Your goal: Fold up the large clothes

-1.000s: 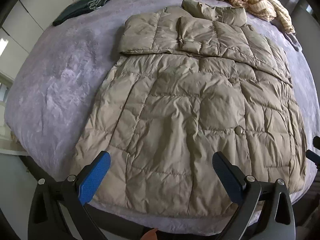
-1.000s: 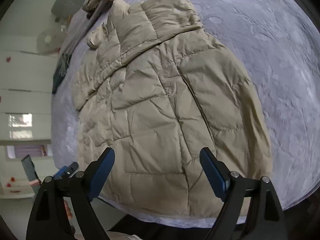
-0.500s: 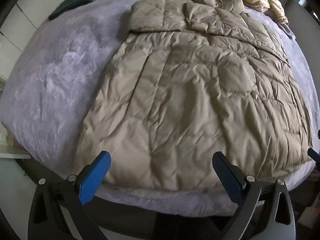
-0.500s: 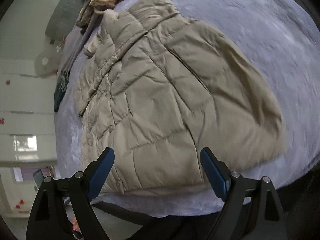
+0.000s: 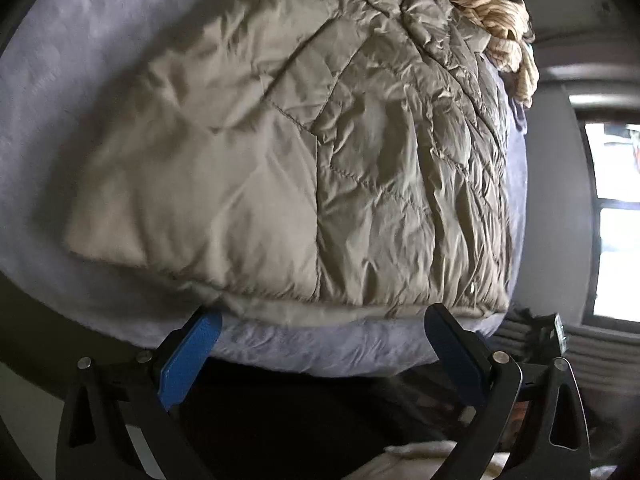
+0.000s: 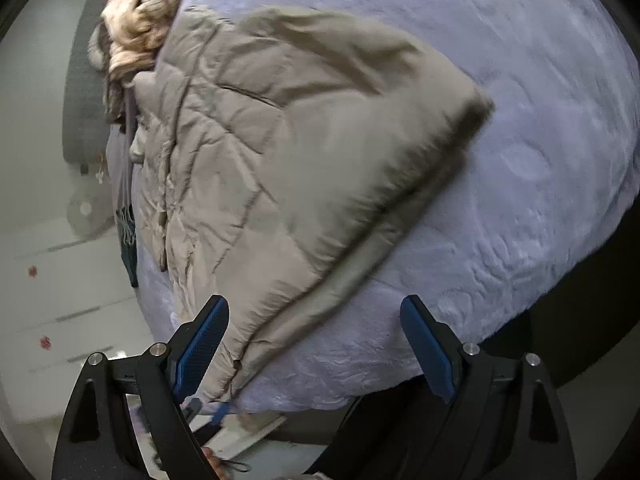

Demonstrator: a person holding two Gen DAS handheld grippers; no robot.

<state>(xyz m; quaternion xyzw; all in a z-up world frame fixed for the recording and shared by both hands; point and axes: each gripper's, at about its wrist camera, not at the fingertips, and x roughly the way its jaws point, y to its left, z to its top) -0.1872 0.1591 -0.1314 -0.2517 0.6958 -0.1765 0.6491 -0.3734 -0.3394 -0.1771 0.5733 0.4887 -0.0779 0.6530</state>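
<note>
A large beige quilted puffer coat [image 5: 304,152] lies flat on a lilac bed cover [image 5: 60,60], its hem along the bed's near edge. My left gripper [image 5: 320,344] is open and empty, just below the hem at the bed edge. In the right wrist view the coat [image 6: 280,168] fills the left and middle, its hem corner hanging at the bed edge. My right gripper [image 6: 316,340] is open and empty, its left pad [image 6: 200,344] close beside that hem; touching or not, I cannot tell.
A heap of striped cream clothes [image 5: 496,28] lies beyond the coat's collar, also in the right wrist view [image 6: 140,28]. A dark green garment [image 6: 128,240] lies at the bed's far side. A window [image 5: 616,216] is at the right. Bare bed cover [image 6: 520,160] spreads right of the coat.
Both grippers have dropped lower and closer to the bed's near edge, tilting toward the coat's hem. The coat has not visibly moved. Both stay open.
</note>
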